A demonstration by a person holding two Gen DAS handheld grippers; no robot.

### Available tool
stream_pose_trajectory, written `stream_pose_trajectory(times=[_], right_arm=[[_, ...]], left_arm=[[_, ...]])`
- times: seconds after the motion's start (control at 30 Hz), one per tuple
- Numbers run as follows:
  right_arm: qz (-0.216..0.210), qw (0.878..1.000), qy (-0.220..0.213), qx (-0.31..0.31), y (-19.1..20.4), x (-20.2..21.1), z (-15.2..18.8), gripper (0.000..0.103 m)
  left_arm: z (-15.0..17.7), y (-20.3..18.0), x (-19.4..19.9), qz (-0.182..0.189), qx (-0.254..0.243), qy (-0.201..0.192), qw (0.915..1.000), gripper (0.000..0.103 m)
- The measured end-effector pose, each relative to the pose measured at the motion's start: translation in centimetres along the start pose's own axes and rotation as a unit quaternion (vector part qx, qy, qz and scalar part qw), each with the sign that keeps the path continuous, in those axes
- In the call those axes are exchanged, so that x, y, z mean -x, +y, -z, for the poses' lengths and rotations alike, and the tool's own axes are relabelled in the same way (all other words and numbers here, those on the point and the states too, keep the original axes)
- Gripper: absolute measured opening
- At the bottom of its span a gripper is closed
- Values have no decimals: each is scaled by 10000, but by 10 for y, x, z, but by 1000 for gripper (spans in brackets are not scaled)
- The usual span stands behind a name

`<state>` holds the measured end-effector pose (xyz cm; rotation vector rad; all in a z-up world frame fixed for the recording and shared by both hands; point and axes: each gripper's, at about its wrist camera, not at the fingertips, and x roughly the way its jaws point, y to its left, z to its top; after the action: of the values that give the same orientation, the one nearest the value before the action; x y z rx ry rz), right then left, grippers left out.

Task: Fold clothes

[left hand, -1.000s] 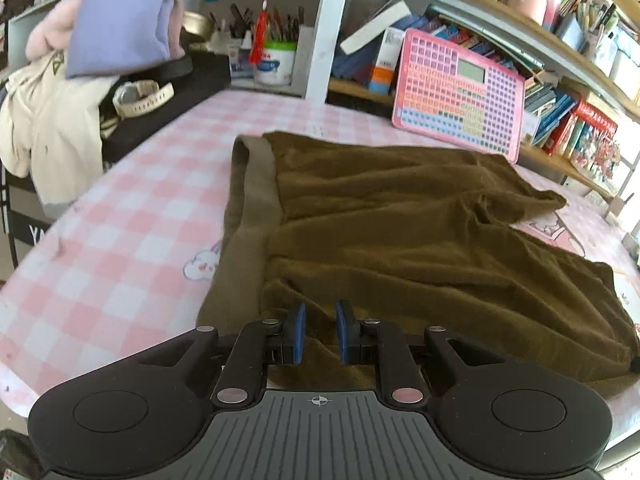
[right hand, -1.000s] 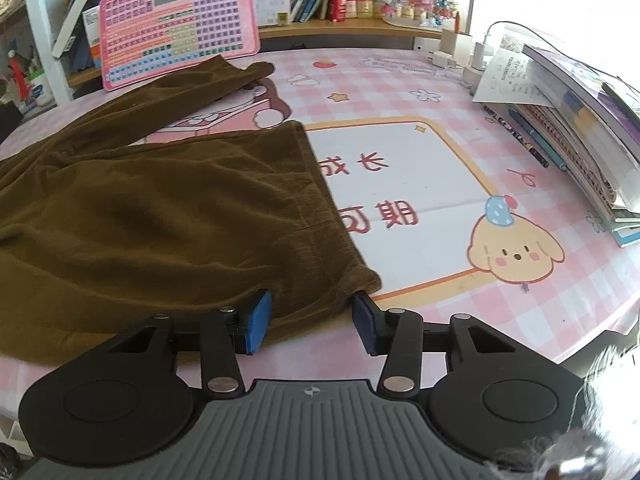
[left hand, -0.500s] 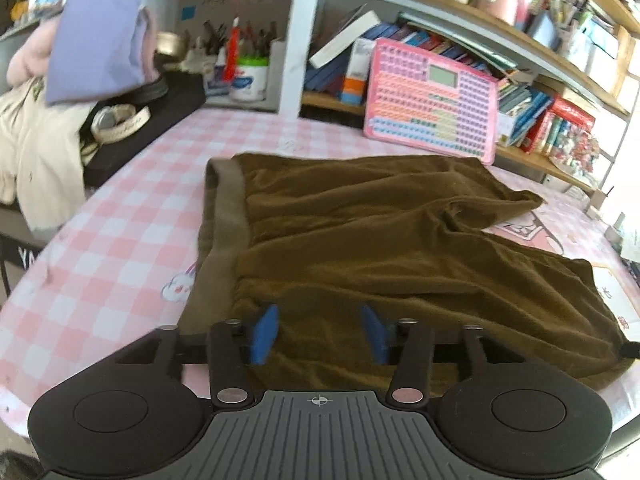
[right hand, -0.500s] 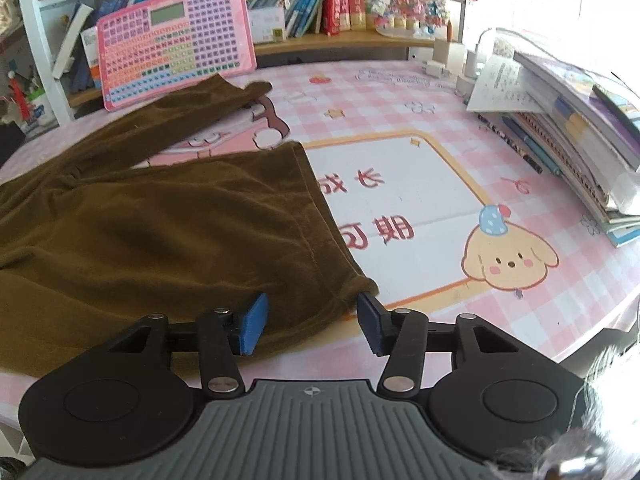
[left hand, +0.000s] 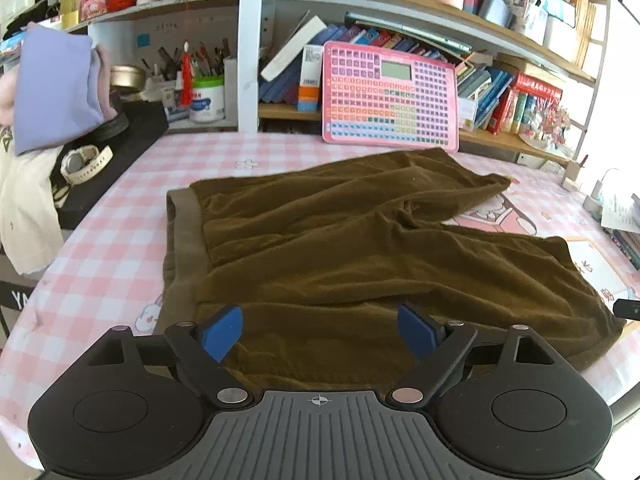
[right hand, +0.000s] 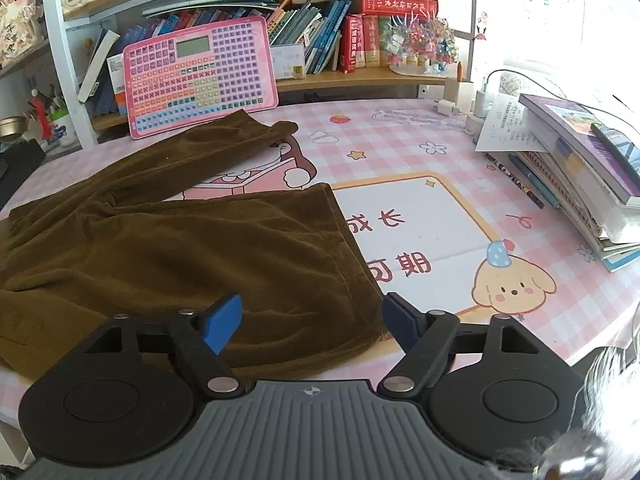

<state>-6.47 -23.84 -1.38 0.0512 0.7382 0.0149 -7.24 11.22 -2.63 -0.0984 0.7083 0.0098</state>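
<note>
The brown trousers (left hand: 360, 248) are lying spread flat on the pink checked table (left hand: 100, 264), waistband to the left, legs running right. The left gripper (left hand: 320, 334) is hovering over the near edge by the waistband, its blue fingers (left hand: 222, 330) standing wide apart and gripping nothing. The right gripper (right hand: 312, 320) is hovering over the hem of the near leg (right hand: 352, 280), fingers equally wide apart and empty. A pink keyboard toy (left hand: 390, 96) is leaning against the bookshelf (left hand: 460, 12) behind the trousers. A stack of books (right hand: 580, 176) is sitting at the table's right edge. A white tub (left hand: 207, 98) is holding pens on the shelf.
</note>
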Motion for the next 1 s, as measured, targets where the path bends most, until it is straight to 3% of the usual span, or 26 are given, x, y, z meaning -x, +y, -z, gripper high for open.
stream_pose_trajectory(times=[0.27, 0.7, 1.0], right_arm=[[69, 9998, 118, 122, 13, 6, 9, 86], [-67, 9991, 303, 300, 32, 6, 18, 87], [-154, 9988, 259, 391, 38, 8, 13, 87]], left_arm=[[5, -11, 0, 193, -94, 166, 9996, 95], [11, -8, -5, 362, -9, 445, 9984, 95], [10, -6, -1, 322, 15, 353, 9989, 95]])
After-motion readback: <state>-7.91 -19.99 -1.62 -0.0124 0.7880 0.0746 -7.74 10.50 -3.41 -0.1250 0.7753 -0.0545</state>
